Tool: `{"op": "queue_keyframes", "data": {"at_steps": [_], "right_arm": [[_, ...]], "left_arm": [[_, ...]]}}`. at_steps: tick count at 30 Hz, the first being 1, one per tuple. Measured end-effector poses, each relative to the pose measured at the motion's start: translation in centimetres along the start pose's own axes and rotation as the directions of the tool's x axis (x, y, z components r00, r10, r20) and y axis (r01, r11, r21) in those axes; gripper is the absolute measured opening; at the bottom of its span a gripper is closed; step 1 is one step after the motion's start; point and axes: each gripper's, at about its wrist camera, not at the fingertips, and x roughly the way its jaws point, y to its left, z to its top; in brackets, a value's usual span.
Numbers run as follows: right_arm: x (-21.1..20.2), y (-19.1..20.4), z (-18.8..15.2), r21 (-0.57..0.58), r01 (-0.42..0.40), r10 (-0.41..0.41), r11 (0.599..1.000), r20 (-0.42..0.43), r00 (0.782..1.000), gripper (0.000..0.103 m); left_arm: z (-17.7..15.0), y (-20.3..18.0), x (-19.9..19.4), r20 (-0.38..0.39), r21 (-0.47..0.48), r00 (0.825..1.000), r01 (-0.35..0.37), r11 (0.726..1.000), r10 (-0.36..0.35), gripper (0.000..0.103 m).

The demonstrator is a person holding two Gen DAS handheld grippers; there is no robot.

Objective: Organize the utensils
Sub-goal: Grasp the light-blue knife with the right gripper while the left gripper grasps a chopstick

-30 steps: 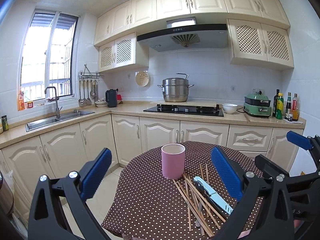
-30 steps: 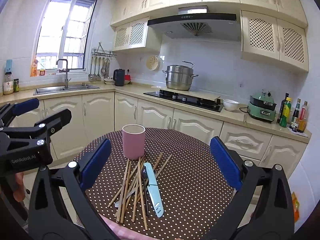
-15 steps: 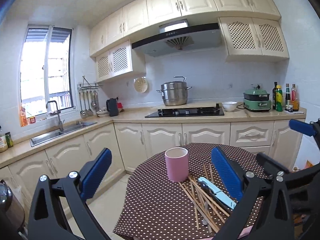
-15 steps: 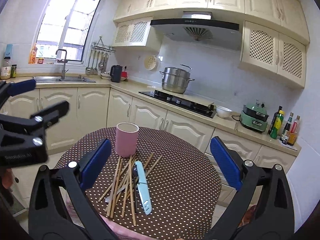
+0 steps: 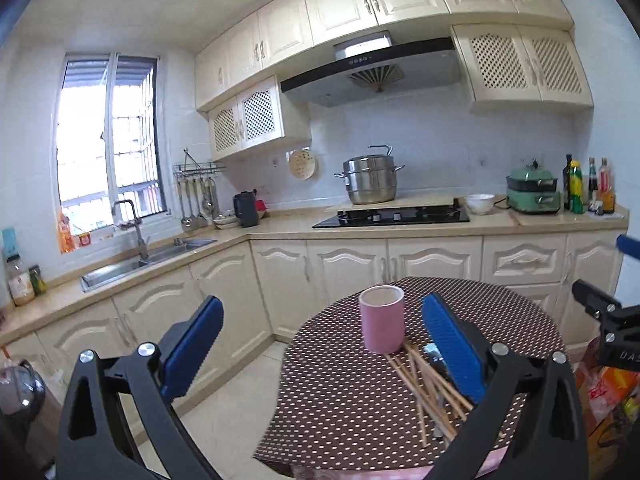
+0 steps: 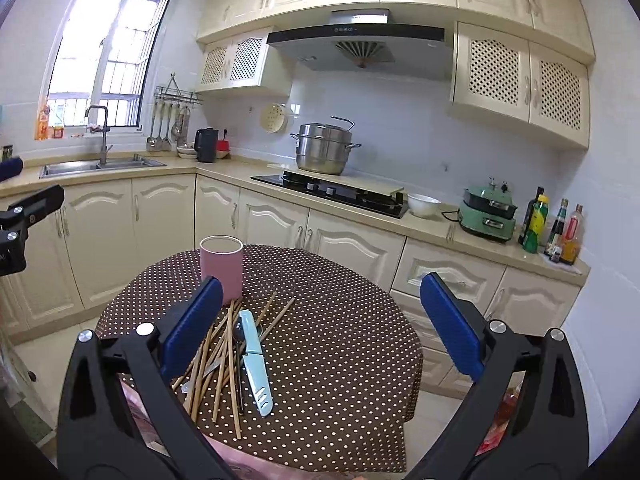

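A pink cup (image 5: 381,319) (image 6: 221,266) stands upright on a round table with a brown dotted cloth (image 5: 352,408) (image 6: 340,340). Beside it lies a loose pile of wooden chopsticks (image 5: 424,390) (image 6: 218,356), a light blue sheathed knife (image 6: 255,362) and a dark-handled utensil (image 6: 239,360). My left gripper (image 5: 320,344) is open and empty, above the table's left edge. My right gripper (image 6: 320,324) is open and empty, above the pile. Each gripper's tip shows at the edge of the other's view.
Cream kitchen cabinets run behind the table, with a sink (image 6: 100,166), a black hob (image 6: 332,192) bearing a steel steamer pot (image 6: 324,148), a green cooker (image 6: 488,218) and bottles (image 6: 554,228). Tiled floor (image 5: 224,420) lies left of the table.
Both grippers have pulled back and tilted up, so the table sits lower and farther in both views. Both stay open. The cup and the utensils have not moved.
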Motion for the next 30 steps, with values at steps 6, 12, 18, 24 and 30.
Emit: {"op": "queue_keyframes", "data": {"at_steps": [6,12,18,24,30], "right_arm": [[1.6,-1.0,-1.3,0.050,-0.032,0.034,0.998,-0.034,0.999,0.097],[7.2,-1.8,-2.8,0.038,-0.083,0.089,0.996,-0.204,0.975,0.097],[13.8,-1.5,-5.7,0.138,-0.168,0.209,0.976,-0.378,0.902,0.097],[16.8,-1.3,-7.1,0.138,-0.167,0.211,0.976,-0.431,0.877,0.097],[18.8,-1.7,-7.9,0.159,-0.197,0.249,0.967,-0.462,0.851,0.097]], "left_arm": [[-2.0,0.9,3.6,-0.102,-0.060,0.993,0.054,0.997,-0.060,0.098],[-4.7,1.6,12.0,-0.424,-0.157,0.879,0.167,0.973,-0.219,0.098],[-8.4,-1.1,17.3,-0.560,-0.245,0.760,0.228,0.942,-0.330,0.087],[-12.5,-3.5,22.9,-0.685,-0.355,0.621,0.173,0.919,-0.381,0.060],[-13.7,-4.8,25.0,-0.727,-0.369,0.572,0.142,0.919,-0.380,0.060]]}}
